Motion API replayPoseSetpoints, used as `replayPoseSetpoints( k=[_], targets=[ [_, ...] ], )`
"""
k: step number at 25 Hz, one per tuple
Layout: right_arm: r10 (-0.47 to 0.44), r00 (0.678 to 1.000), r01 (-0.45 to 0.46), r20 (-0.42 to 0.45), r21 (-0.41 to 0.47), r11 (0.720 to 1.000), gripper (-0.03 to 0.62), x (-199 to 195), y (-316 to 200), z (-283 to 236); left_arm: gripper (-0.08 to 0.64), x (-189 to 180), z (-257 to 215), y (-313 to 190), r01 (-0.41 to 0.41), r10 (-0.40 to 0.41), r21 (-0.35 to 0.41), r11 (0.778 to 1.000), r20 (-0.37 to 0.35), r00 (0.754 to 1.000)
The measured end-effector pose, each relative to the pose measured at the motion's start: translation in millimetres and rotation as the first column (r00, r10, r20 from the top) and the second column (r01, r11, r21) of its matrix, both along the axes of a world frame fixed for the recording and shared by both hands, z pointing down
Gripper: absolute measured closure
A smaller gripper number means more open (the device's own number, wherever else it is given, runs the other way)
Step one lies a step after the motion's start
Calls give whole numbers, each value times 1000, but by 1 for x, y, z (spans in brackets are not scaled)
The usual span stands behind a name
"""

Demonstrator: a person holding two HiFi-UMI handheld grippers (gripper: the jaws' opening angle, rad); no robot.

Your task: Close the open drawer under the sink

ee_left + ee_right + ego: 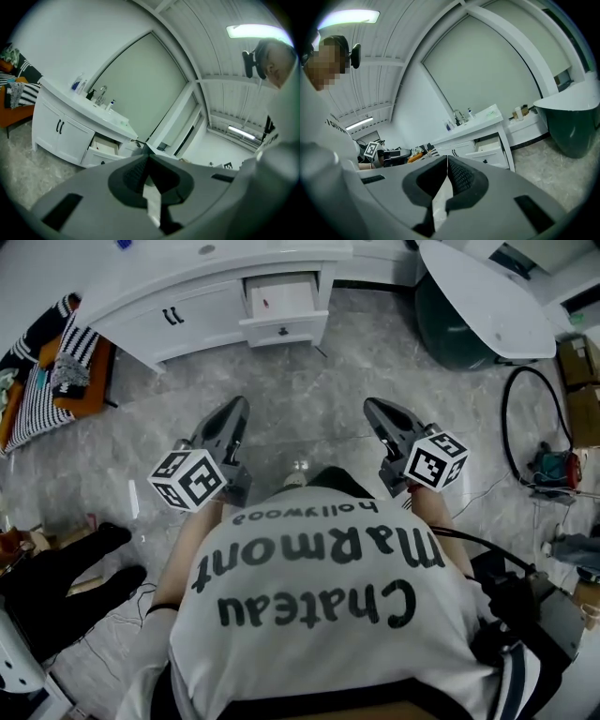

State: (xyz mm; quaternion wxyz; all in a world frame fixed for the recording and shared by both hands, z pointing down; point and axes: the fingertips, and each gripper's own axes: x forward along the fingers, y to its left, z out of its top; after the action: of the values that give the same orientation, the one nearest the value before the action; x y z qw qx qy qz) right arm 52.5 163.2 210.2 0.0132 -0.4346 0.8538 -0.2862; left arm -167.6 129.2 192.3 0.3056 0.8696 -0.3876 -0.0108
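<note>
Item: drawer (279, 301), white, with one dark knob (283, 331) on its front. It stood pulled out of the sink cabinet (178, 315), across the marble floor (309, 381).
Handling: probably light, stiff and free on its runners. A flat push on the front panel beside the knob should do.
Left tongs (234, 411) and right tongs (375, 411): both pressed together, empty, well apart from the drawer.

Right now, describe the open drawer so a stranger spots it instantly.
Find the long white vanity against the wall. At its right end, beside the two closed doors, sits the drawer. It alone juts out, its inside showing.
</note>
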Motion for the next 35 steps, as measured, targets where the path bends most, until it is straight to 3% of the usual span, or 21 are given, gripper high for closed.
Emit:
replayPoseSetpoints(
  k=[7, 15, 17, 21, 29, 35],
  targets=[
    [-52, 998, 50, -28, -69, 996, 580, -12, -28, 15, 549, 12, 12, -24, -10, 10, 34, 999, 13, 1000],
    [-150, 988, 148, -25, -80, 986, 580, -16, -94, 23, 549, 13, 34, -66, 62, -75, 83, 995, 155, 985],
    [-163, 987, 161, -17, -84, 983, 580, -7, -119, 23, 549, 26, 41, -80, 33, -46, 74, 997, 191, 980],
    [-199, 980, 197, -9, -99, 975, 580, 12, -167, 30, 549, 56, 50, -114, -6, -3, 51, 999, 194, 981],
    [-257, 966, 255, 7, -136, 957, 580, 38, -252, 58, 551, 95, 100, -180, 48, -38, -42, 998, 214, 976],
    [-267, 963, 264, 18, -225, 938, 580, 57, -290, 92, 551, 101, 144, -211, 107, -85, -89, 990, 220, 972]
  ],
)
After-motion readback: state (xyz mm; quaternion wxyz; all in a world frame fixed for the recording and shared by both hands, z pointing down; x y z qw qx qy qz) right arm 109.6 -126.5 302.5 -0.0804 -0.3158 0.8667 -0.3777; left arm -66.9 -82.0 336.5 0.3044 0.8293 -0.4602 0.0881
